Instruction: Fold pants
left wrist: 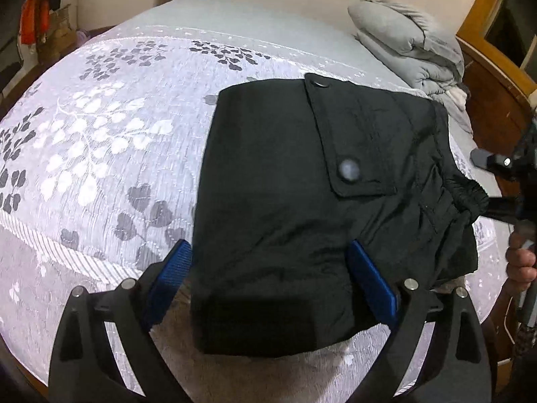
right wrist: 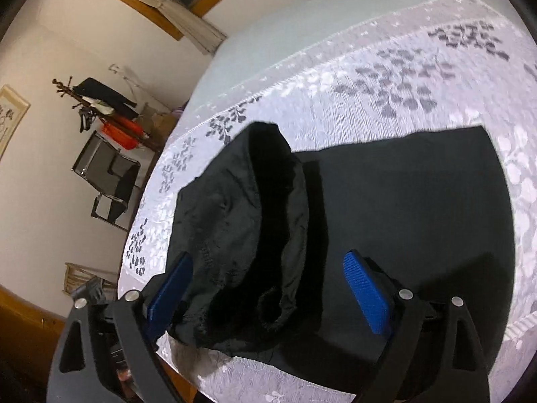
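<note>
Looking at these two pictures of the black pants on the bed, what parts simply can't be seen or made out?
- Left wrist view: the pants cover the bedspread beneath; their near hem sits between the left gripper fingers, contact unclear.
- Right wrist view: inside the waistband opening is only darkness; the far bedspread pattern is blurred.
- Right gripper: its lower body is cut off by the frame edge.

**Black pants folded on the bed**

Black pants (left wrist: 295,201), folded into a compact rectangle, lie flat on the bed. A pocket flap (left wrist: 349,141) with two snap buttons faces up. The gathered elastic waistband (right wrist: 268,228) bunches upward at one end, its opening gaping; the opposite folded edge lies straight and smooth.
</note>
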### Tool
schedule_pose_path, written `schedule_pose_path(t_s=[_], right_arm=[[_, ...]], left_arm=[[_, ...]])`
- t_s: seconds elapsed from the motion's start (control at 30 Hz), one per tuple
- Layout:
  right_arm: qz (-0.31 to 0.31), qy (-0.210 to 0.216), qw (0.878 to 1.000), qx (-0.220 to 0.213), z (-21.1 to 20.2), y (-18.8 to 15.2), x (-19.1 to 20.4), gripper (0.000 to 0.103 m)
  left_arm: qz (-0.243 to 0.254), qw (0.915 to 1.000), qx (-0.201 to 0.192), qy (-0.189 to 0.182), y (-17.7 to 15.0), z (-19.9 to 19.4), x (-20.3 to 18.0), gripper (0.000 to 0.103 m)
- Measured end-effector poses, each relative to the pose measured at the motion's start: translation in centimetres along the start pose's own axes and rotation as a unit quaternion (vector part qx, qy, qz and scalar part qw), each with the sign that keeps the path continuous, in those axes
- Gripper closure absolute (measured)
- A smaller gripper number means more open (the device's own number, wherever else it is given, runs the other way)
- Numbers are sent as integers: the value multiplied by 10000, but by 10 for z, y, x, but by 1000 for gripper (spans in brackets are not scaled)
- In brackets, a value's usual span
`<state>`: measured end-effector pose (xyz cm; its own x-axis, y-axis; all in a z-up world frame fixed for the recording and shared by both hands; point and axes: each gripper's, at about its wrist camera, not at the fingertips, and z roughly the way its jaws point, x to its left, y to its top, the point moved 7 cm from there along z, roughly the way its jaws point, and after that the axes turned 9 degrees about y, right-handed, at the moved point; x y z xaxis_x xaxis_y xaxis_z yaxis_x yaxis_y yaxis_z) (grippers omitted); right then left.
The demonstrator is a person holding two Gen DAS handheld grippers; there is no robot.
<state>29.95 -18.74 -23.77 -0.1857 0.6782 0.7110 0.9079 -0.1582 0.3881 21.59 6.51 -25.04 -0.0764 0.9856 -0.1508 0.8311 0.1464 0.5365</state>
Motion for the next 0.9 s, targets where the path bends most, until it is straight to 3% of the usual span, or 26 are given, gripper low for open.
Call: schedule_pose_path(t_s=[0.3,0.33,0.43,0.53,0.67,0.9], right_arm=[[5,140,9996,246,21,-12,-2,11],[-11,182,9995,277,24,-13,-1,17],[87,413,9984,375,34,-15,3,52],[204,564,9976,337,36,-15,2,69],[-16,677,9974,245,28,-15,13,77],[-113,1140,9933,145,6,-5,41,79]], left_arm=[[-270,9996,-38,-69,-5,-3,13,9],[-290,9995,-30,-85,-5,-3,13,9],[-381,9992,31,-146,-6,0,15,8],[-490,9985,80,-209,-7,1,17,8],[-681,9967,195,-400,-9,2,18,8],[-1011,9915,107,-818,-1,-12,17,8]])
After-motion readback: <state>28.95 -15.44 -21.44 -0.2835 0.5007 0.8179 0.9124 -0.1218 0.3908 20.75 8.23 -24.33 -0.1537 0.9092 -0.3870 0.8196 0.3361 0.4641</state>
